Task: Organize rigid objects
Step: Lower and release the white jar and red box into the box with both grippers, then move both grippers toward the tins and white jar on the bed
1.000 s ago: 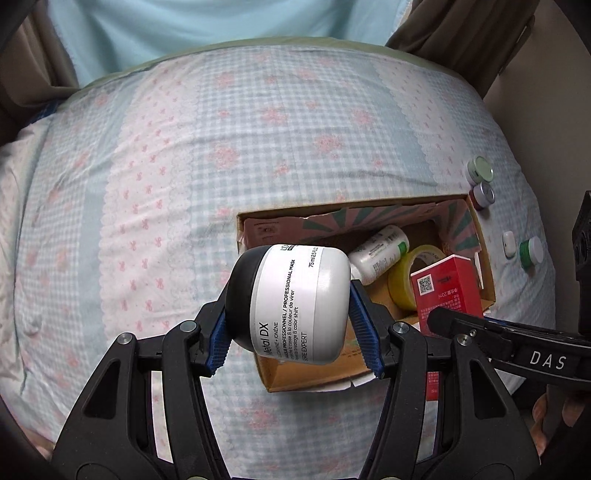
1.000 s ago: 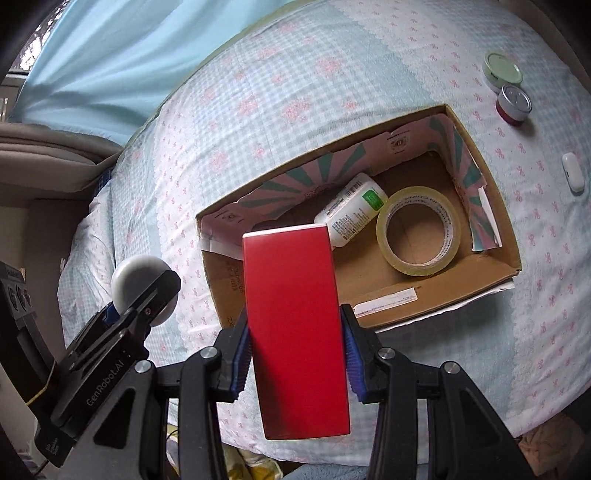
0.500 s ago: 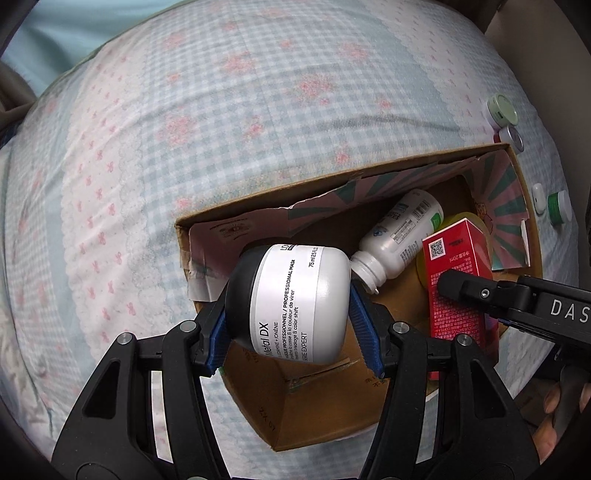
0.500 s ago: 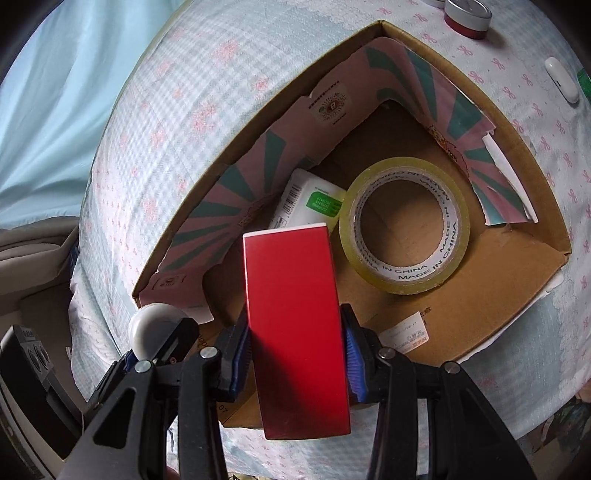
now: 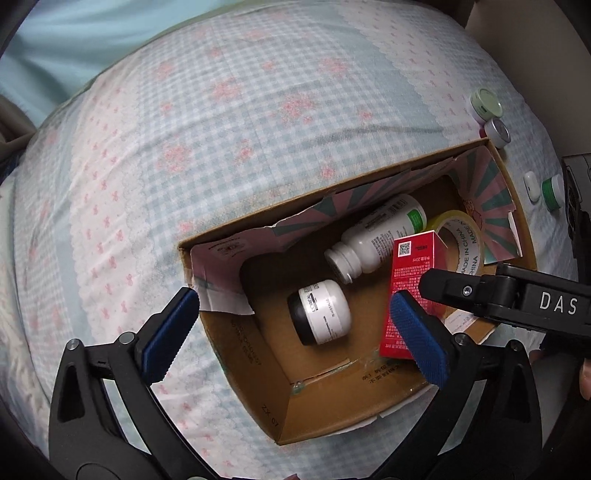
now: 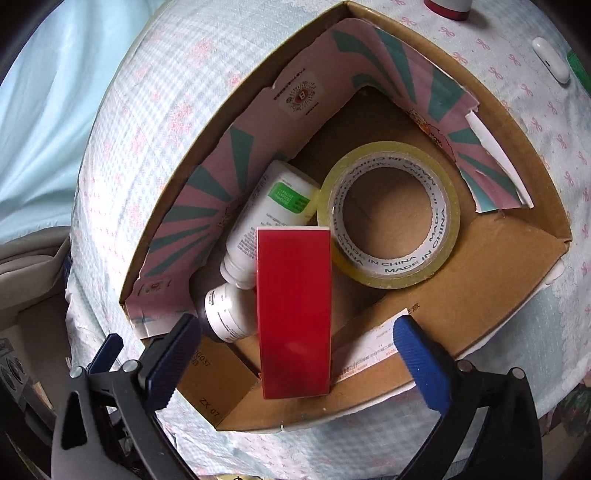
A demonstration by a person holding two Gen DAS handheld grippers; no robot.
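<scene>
A cardboard box lies on the bed. Inside are a white jar with a black lid, a white bottle, a tape roll and a red carton leaning on the box's near wall. My left gripper is open above the box, over the jar. My right gripper is open, its pads on either side of the red carton and apart from it.
On the checked bedspread beyond the box's right end stand a green-lidded tin, a silver-lidded jar, a small white case and a green-capped pot. Curtains hang at the back.
Both grippers opened. The jar dropped from the left gripper into the box. The red carton left the right gripper and leans in the box. Both grippers moved closer over the box.
</scene>
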